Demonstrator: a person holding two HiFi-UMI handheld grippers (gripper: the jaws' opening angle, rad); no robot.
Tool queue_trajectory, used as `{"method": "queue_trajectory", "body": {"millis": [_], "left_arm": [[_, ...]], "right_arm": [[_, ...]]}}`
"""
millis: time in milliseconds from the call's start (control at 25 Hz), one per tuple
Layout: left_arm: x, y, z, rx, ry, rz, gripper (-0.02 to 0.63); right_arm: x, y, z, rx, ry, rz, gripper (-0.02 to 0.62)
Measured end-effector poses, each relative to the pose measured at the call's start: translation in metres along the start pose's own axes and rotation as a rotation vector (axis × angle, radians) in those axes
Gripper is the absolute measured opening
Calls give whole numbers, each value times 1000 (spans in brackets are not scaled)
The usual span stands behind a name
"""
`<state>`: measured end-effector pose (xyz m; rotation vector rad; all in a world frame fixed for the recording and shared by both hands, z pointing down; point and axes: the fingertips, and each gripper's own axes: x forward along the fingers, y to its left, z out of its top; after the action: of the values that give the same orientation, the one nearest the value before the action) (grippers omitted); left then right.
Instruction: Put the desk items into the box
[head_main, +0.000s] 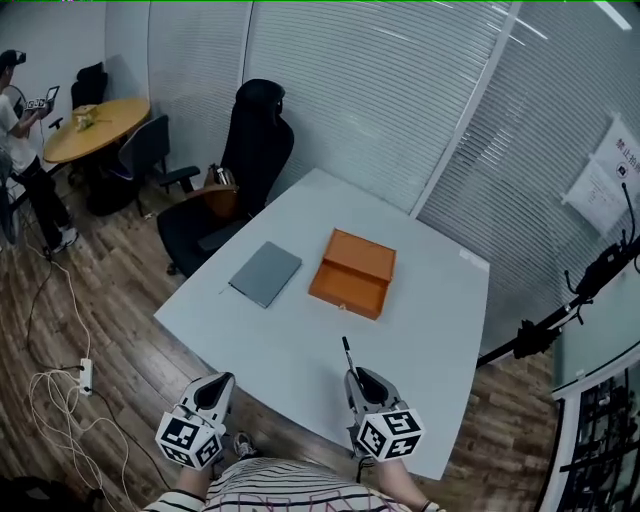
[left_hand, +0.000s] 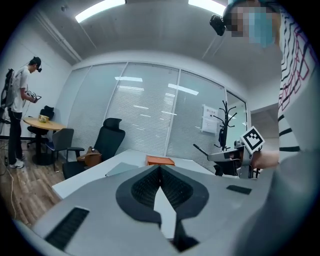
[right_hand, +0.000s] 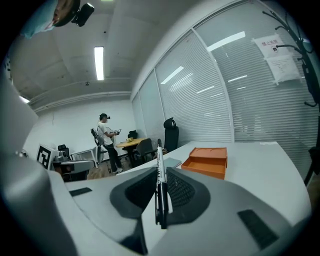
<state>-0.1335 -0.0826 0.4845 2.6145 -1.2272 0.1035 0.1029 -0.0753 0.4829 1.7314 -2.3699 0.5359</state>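
An open orange box (head_main: 353, 272) lies near the middle of the white table (head_main: 440, 320), and it shows small in the left gripper view (left_hand: 160, 160) and larger in the right gripper view (right_hand: 206, 161). A grey notebook (head_main: 265, 273) lies flat to the box's left. My right gripper (head_main: 355, 378) is shut on a black pen (head_main: 347, 354) that points toward the box; the pen (right_hand: 160, 180) stands upright between the jaws. My left gripper (head_main: 220, 382) hovers at the table's near edge, shut, with nothing in it.
A black office chair (head_main: 243, 165) stands at the table's far left side. A person (head_main: 25, 150) stands by a round wooden table (head_main: 95, 127) in the far left corner. Cables and a power strip (head_main: 84, 376) lie on the wooden floor at left. A glass wall with blinds runs behind.
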Motion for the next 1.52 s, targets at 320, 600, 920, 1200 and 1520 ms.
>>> {"method": "queue_trajectory", "body": {"millis": [320,600,920,1200,1520], "left_arm": [[40,41,13,33,48,-174,23],[66,59,10,51,75,-252,23],[98,61,11,39,77,-244,23],[130,65,17,20,73,-188,23],[165,59,18,14,81,-165,23]], "right_arm": [[30,5,11,32,-35,-150,69],[52,-7,16,-20,-28,-226,69],[88,-45,31,-125,16,-222,69],[125,-84,37,-195,75,-185,69],[154,-126,58,-253,91,-153,69]]}}
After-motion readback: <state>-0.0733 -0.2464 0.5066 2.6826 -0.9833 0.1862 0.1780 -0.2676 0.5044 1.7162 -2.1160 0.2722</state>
